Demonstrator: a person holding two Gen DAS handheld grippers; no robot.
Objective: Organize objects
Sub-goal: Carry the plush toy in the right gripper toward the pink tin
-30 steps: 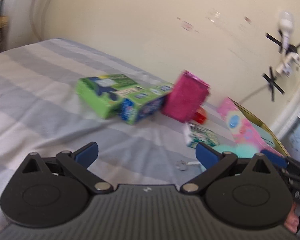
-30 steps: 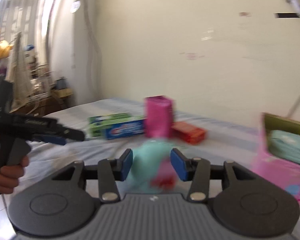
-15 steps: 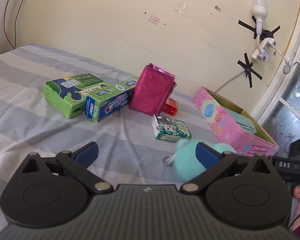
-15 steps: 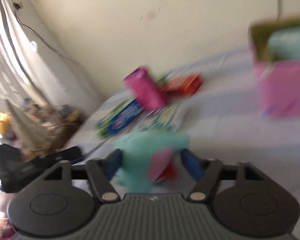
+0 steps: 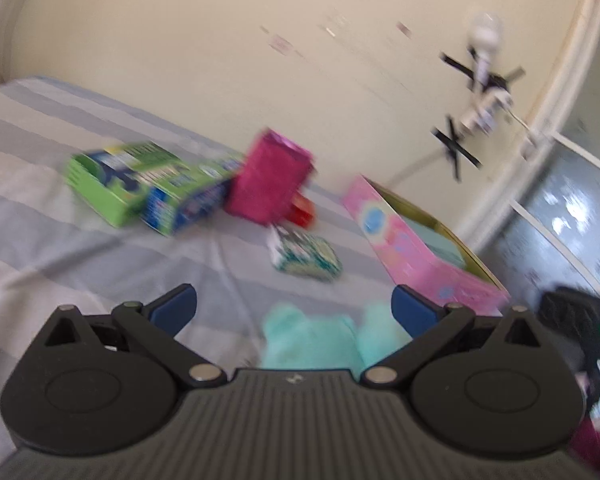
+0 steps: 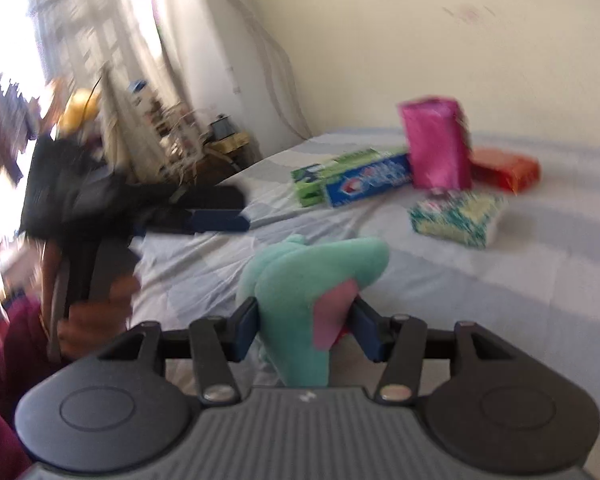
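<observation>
Left to right on striped bedsheet (image 5: 60,240): green box (image 5: 112,184) w/ blue toothpaste box (image 5: 184,208) leaning alongside, magenta pouch (image 5: 268,176) upright, orange box (image 6: 504,168) peeking behind it, patterned green-white box (image 5: 306,254) in front, then open pink box (image 5: 420,256) at far right near wall.

Left gripper (image 5: 294,306): spread wide, empty, hovering low over sheet; teal plush toy (image 5: 312,336) just below and ahead, between its fingers in view but not touched.

Right gripper (image 6: 306,328): jaws just been widening, yet both pads look pressed to plush toy (image 6: 300,292) sides, so prob. grasping it loosely; pink tag hanging by right pad. Toy's lower end hidden by gripper body, so can't tell if resting on sheet.

Step in hand, by the look: setting plush down or handing over near bed front. Next move: finish release cleanly, back straight out w/o dragging toy, or else carry to pink box. Risk: soft body snagging on pad.
</observation>
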